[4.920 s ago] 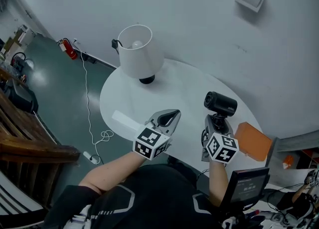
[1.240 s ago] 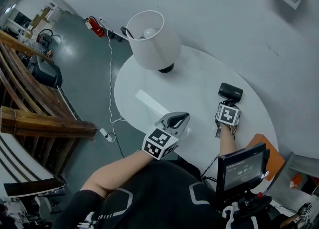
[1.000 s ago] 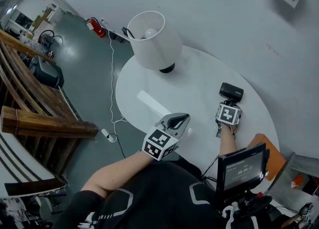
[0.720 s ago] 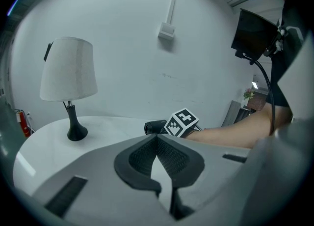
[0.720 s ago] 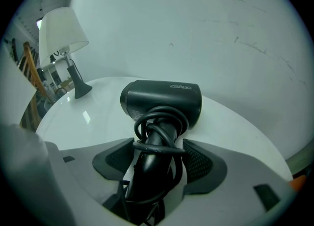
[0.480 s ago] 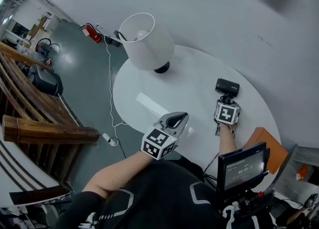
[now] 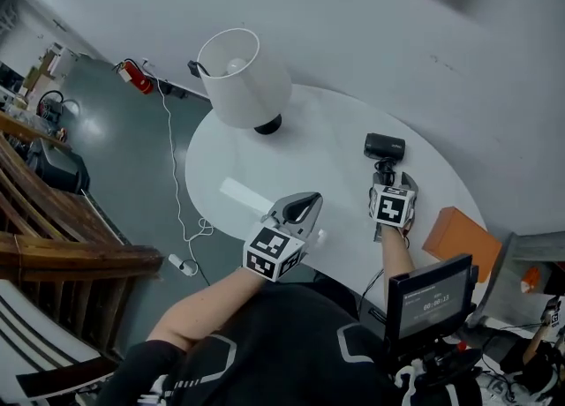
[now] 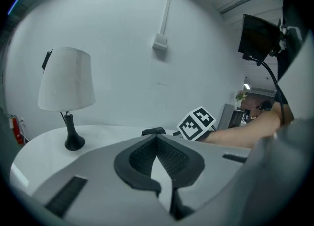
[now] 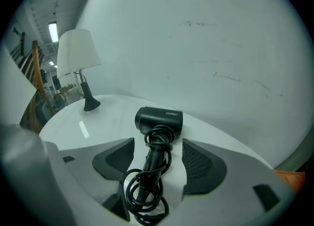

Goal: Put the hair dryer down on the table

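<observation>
Bare table (image 7: 311, 170) between lamp (image 7: 245, 86), hair dryer (image 7: 385, 146)

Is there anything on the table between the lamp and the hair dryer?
No, nothing. In the head view, only bare white table lies between the lamp and the hair dryer. The right gripper view shows the same.

Black hair dryer (image 7: 385, 146) lies on the table (image 7: 291, 175) (cord (image 9: 146, 193) coiled).

cool flat indoor light, soft shadows, heavy fisheye warp, dark vignetted corners
</observation>
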